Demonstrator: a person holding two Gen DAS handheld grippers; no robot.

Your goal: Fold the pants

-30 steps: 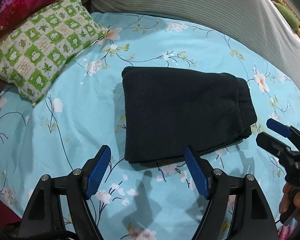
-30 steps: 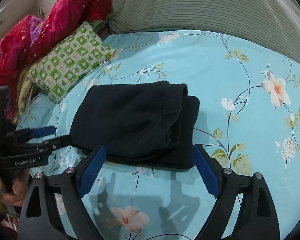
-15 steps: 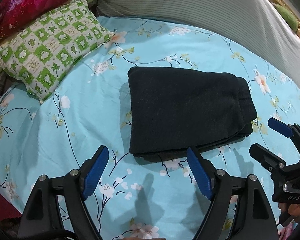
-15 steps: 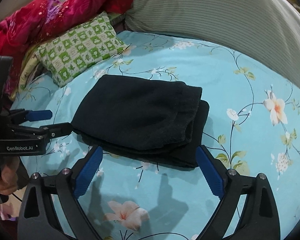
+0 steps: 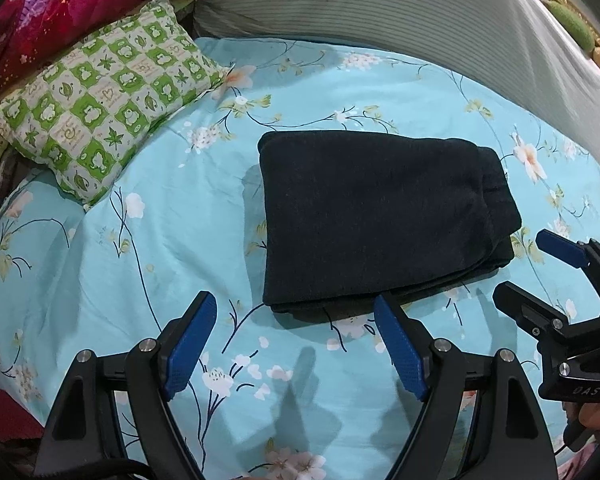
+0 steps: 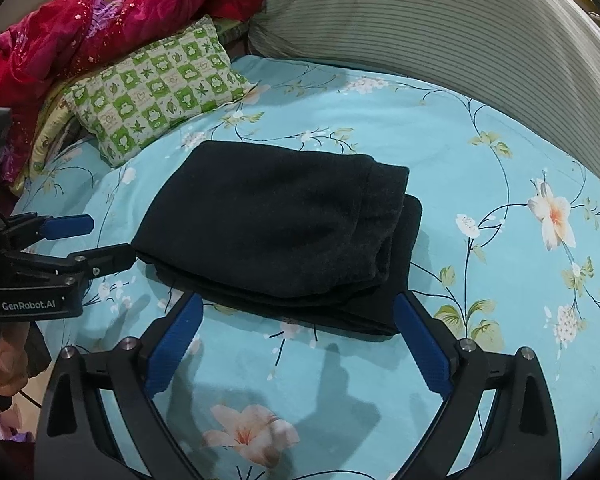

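Note:
Black pants (image 5: 380, 216) (image 6: 276, 228) lie folded into a thick rectangle on the blue floral bedsheet (image 5: 148, 264) (image 6: 480, 152). My left gripper (image 5: 292, 304) hovers just short of the near edge of the pants, open, with only sheet between its blue pads. It also shows at the left edge of the right wrist view as the left gripper (image 6: 110, 238), close to the left corner of the pants. My right gripper (image 6: 298, 304) is open at the near edge and holds nothing. From the left wrist view the right gripper (image 5: 520, 266) stands by the right corner.
A green-and-white checked pillow (image 5: 104, 96) (image 6: 160, 84) lies at the back left, with a red-pink quilt (image 6: 80, 32) bunched behind it. A grey striped bolster (image 5: 400, 12) (image 6: 440, 28) runs along the far side. A hand (image 6: 8, 364) grips the left tool's handle.
Both pairs of jaws have spread slightly wider. The right wrist view has rolled a little, so more of the pillow and quilt shows. The folded pants have not moved.

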